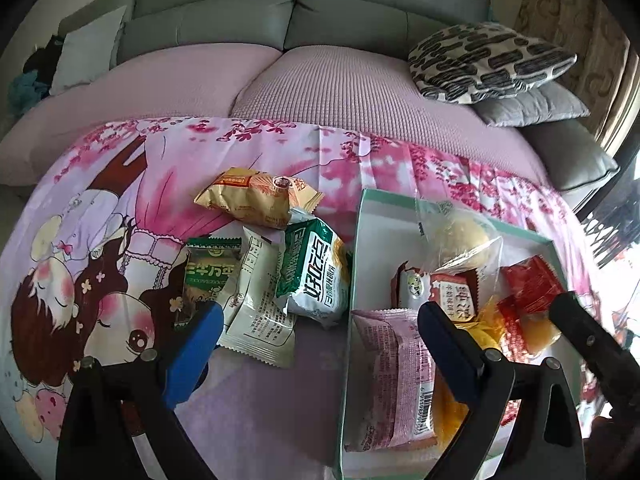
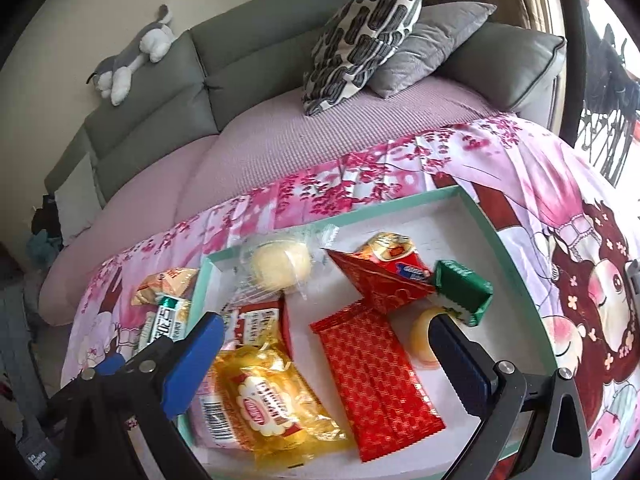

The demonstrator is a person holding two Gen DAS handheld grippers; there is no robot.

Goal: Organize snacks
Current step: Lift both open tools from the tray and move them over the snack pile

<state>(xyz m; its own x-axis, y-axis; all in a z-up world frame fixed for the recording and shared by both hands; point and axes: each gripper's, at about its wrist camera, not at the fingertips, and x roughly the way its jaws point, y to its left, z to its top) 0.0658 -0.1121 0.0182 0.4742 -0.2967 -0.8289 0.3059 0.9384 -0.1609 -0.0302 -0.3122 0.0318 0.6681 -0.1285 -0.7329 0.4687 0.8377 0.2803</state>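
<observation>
Setup: a shallow white cardboard tray with a mint-green rim [image 2: 516, 240] sits on a pink cartoon-print cloth [image 1: 100, 208] spread over a sofa.

Already in the tray: a pink foil cake wrapper [image 1: 394, 376], a yellow crinkly cellophane pastry pack [image 2: 272, 404], a flat red patterned foil pouch [image 2: 376, 376], a clear bag with a pale round bun [image 2: 280, 264] and a small green foil bar [image 2: 462, 292], plus a few more red ones.

Still outside: a loose pile just beside the tray's left wall – a puffy green-and-white pillow bag [image 1: 314, 272], a flat white sachet [image 1: 260, 312], a small dark green packet [image 1: 210, 276] and an orange-tan wrapper [image 1: 256, 196] leaning on top.

Left gripper [image 1: 320, 320]: jaws spread wide, nothing between the pads. It straddles the tray's left wall, one blue finger [image 1: 196, 340] over the dark green packet and white sachet, the other over the pink wrapper. Can't tell if a tip touches anything.

Right gripper [image 2: 324, 332]: also wide apart and empty, hanging over the tray's contents.

What could go wrong: the pile overlaps, so closing on the pillow bag could pinch the sachet's edge too and drag both. Those puffy bags are slick, so a grab near the seam might just squirt out. And with the left jaws astride the wall, a careless close could catch the rim and shove the tray.
</observation>
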